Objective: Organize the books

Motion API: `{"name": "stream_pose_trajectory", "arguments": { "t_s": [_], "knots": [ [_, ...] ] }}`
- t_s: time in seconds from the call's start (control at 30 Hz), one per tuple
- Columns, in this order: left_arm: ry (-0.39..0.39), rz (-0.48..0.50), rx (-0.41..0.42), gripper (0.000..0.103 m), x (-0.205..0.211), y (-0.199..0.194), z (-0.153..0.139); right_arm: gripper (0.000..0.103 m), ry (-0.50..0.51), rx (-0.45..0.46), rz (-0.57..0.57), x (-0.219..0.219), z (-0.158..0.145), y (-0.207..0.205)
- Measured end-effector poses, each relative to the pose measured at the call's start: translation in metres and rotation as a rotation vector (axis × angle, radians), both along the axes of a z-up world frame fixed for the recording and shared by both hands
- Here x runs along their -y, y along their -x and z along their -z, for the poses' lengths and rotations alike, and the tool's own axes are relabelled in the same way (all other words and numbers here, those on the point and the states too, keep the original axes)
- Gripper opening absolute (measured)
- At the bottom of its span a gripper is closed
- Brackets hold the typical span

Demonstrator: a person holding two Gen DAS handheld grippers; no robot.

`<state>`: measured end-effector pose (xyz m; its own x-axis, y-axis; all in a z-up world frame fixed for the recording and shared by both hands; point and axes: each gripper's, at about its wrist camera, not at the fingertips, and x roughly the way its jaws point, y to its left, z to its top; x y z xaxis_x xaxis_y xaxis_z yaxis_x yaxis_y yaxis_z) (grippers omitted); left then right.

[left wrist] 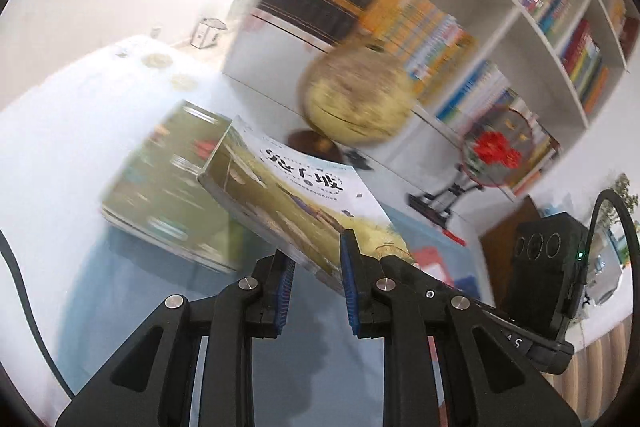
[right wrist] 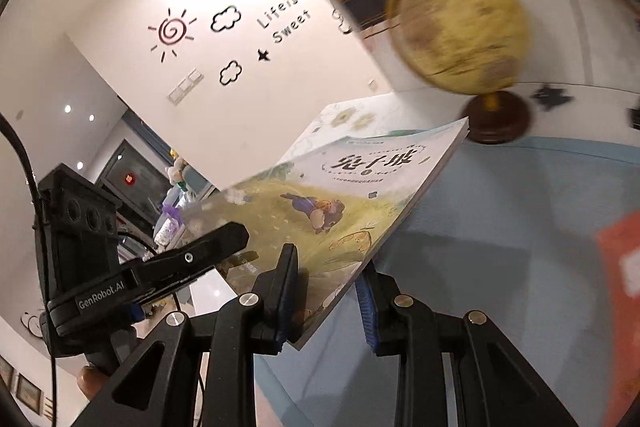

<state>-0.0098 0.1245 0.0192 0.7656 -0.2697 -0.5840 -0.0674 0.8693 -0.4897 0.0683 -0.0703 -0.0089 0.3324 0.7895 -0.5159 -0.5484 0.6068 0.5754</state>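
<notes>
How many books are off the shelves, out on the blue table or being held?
2, maybe more hidden. The picture book with a grassy green cover is held tilted above the table by both the left gripper and right gripper. A blurred green-covered book lies flat beneath it.

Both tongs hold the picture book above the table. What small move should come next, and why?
Probably carry the picture book on toward the green book lying flat on the table and lower it there. Both the left tongs and the right tongs grip it in the air, tilted, and the globe stands close behind.
</notes>
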Motion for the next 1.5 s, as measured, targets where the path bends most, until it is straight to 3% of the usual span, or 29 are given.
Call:
{"name": "stream_pose_trajectory", "arguments": {
  "t_s": [0.1,0.3,0.43,0.7,0.93,1.17,1.3,1.37,1.5],
  "knots": [
    [0.043,-0.013,-0.018,0.018,-0.038,-0.013,0.016,0.027,0.022,-0.024,-0.007,-0.038,0.011,-0.015],
    [0.112,-0.02,-0.08,0.018,-0.075,-0.033,0.06,0.028,0.093,-0.067,0.012,-0.081,0.04,-0.041],
    [0.197,-0.025,-0.112,0.018,-0.093,-0.039,0.085,0.028,0.112,-0.107,0.024,-0.092,0.057,-0.051],
    [0.248,-0.048,-0.169,0.02,-0.112,-0.054,0.116,0.028,0.184,-0.146,0.076,-0.101,0.083,-0.066],
    [0.267,-0.058,-0.184,0.021,-0.119,-0.048,0.125,0.028,0.196,-0.158,0.108,-0.098,0.088,-0.077],
    [0.241,-0.115,-0.194,0.022,-0.125,-0.039,0.122,0.028,0.241,-0.115,0.096,-0.107,0.086,-0.072],
    [0.246,-0.151,-0.207,0.027,-0.124,-0.025,0.124,0.028,0.242,-0.122,0.1,-0.101,0.086,-0.07],
    [0.257,-0.159,-0.213,0.027,-0.121,-0.019,0.125,0.028,0.279,-0.133,0.114,-0.093,0.086,-0.068],
    [0.233,-0.187,-0.227,0.027,-0.1,0.003,0.122,0.028,0.243,-0.151,0.138,-0.056,0.08,-0.057]
  ]
}}
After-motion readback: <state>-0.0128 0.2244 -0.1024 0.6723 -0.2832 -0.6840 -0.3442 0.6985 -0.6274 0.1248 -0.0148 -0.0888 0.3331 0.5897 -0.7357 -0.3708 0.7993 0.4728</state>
